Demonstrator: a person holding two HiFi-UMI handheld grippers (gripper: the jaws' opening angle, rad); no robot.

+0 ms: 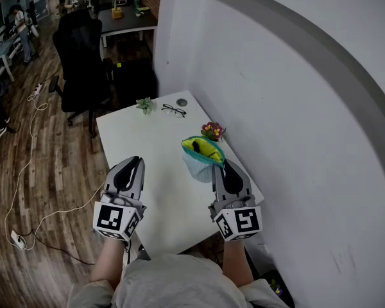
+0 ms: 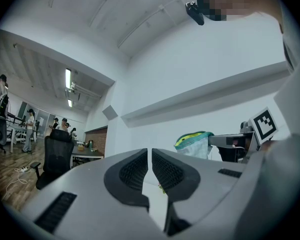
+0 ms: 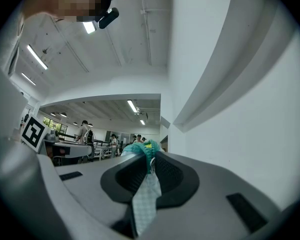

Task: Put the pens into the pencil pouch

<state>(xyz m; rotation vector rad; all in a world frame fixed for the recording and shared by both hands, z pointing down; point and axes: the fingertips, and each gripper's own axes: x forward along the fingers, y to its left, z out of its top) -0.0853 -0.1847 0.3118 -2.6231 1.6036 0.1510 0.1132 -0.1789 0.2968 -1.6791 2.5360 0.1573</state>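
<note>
Pouch in my grip, no loose pens in sight

My right claw (image 1: 226, 167) is pinched tight on the near edge of the pencil pouch (image 1: 208, 156), which is over the white table (image 1: 147, 172) beside the wall. A dark shape (image 1: 201, 149) lies in its yellow lining, likely a pen. My left claw (image 1: 129, 165) is closed with nothing in it. I see no pen on the table, so I judge the filling about done, though the mouth still gapes

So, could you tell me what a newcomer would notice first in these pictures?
The teal and yellow pouch stands out, pinched by the right gripper at the wall side of the white table. The left gripper hangs shut and empty beside it, and glasses lie at the table's far end.
</note>
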